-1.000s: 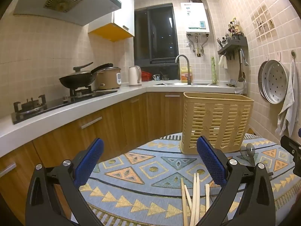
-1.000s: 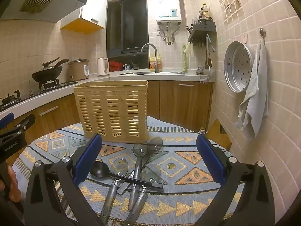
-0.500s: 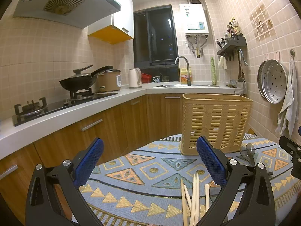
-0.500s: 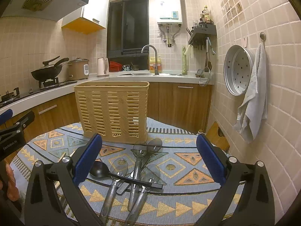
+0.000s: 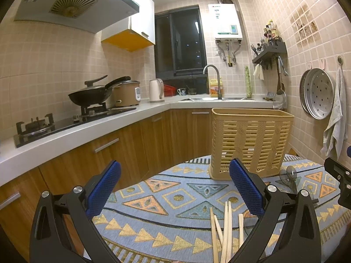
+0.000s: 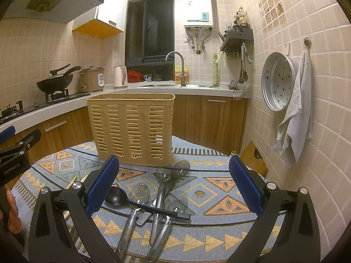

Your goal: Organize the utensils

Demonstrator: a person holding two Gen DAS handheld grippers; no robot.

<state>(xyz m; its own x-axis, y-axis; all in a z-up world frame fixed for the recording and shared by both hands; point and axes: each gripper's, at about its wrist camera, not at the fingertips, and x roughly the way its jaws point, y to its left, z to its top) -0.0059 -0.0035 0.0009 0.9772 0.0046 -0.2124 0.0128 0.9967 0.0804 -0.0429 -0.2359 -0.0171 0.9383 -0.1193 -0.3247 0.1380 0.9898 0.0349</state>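
Spoons (image 6: 153, 199) lie piled on the cloth (image 6: 219, 236) before the basket (image 6: 131, 129); chopsticks (image 5: 226, 225), perhaps five, lie alongside. Left gripper (image 5: 173, 186) and right gripper (image 6: 173, 184) gape wide, holding nothing.

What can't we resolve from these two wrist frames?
- Chopsticks: left wrist view, near ends cut off by the bottom edge, count unclear.
- Spoons: right wrist view, overlapping, handles cut off at the bottom edge.
- Basket: both views, contents unreadable through the slats.
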